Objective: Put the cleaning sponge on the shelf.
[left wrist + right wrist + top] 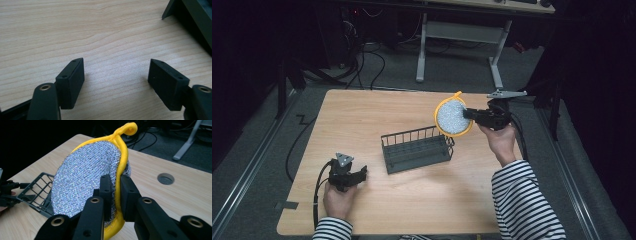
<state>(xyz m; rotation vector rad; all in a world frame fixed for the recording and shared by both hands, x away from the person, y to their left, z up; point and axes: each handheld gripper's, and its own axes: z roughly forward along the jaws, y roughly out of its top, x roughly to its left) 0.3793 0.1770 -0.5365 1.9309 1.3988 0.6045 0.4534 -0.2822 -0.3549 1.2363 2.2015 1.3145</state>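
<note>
High view first: we see a round scouring pad with a glittery silver mesh face and a thick yellow fabric rim (453, 117) held up right of centre, above the pale wood-grain table (362, 125). Its rim ends in a curled yellow loop at the top. Our right gripper (469, 114) pinches the pad at its edge, with the right hand (501, 140) raised from the lower right, wrist bent and the striped sleeve (522, 200) trailing below. Just left of the pad and lower stands a dark wire rack with a rectangular slotted base (417, 149), resting on the table.

From the right gripper view we see the black jaws pressed together on the yellow rim, the sparkling woven mesh bulging to the upper left.

At lower left in the high view, our left gripper (360, 174) rests low near the table edge, gripped by the left hand (339, 199). Its own view shows the blocky matte-black jaws spread wide over bare wood, nothing between them.
</note>
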